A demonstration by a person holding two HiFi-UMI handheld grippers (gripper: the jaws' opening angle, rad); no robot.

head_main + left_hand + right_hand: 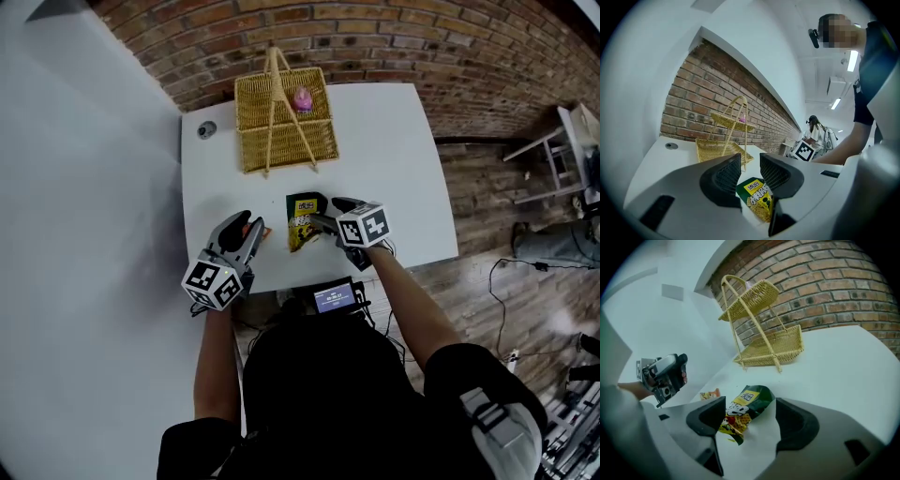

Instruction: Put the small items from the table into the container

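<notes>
The left claw [246,231] hangs near a small orange packet [709,394], its jaws only narrowly parted with nothing between them. That gap looks too slim to take the packet, so closing here would likely nudge it along the worktop [398,187] rather than catch it. The green-and-yellow snack bag [303,221] lies flat near the worktop's middle, well short of the wicker basket [251,150]. The right claw [321,221] is released, jaws wide, with the bag lying just ahead of one jaw. Clamping from there may pinch only a corner of slick film, and the bag could slip out or swing on the way to the basket. The left forearm runs low, its claw almost level and aimed toward the bag. The right forearm reaches in from the right, its claw pitched downward at the bag.
</notes>
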